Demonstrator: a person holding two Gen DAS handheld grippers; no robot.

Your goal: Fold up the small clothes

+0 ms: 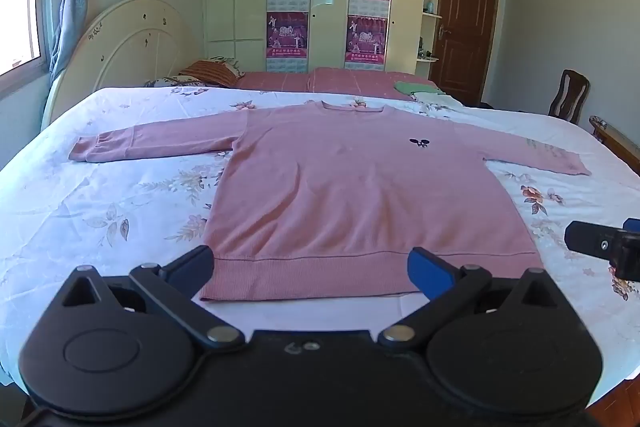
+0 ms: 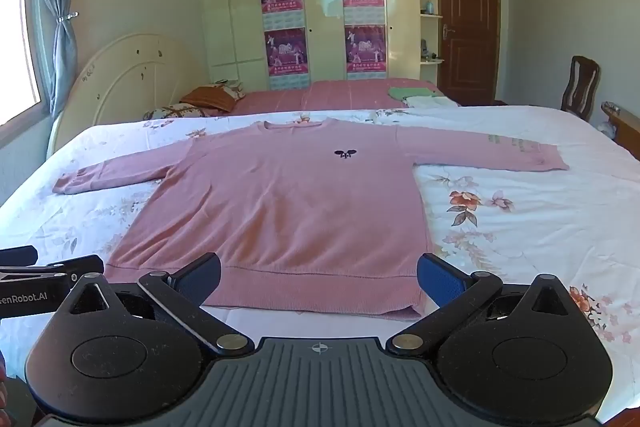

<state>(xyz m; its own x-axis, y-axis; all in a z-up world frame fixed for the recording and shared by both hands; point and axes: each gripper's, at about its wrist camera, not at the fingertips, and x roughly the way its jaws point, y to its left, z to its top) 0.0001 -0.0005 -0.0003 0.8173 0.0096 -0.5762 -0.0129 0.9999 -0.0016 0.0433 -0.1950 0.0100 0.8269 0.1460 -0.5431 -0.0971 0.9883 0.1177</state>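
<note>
A pink long-sleeved sweater (image 1: 352, 187) lies flat and face up on the floral bedsheet (image 1: 100, 211), both sleeves spread out, hem toward me. It also shows in the right wrist view (image 2: 280, 211). My left gripper (image 1: 312, 267) is open and empty, hovering just above the hem, jaws spanning most of its width. My right gripper (image 2: 320, 277) is open and empty, near the hem's right part. The right gripper's tip shows in the left wrist view (image 1: 600, 247); the left gripper's side shows in the right wrist view (image 2: 40, 279).
Folded green and white clothes (image 2: 416, 95) lie at the far right of the bed. Pillows (image 2: 208, 99) rest by the headboard (image 2: 120, 75). A wooden chair (image 2: 580, 87) and a door (image 2: 466, 27) stand at the right, wardrobes at the back.
</note>
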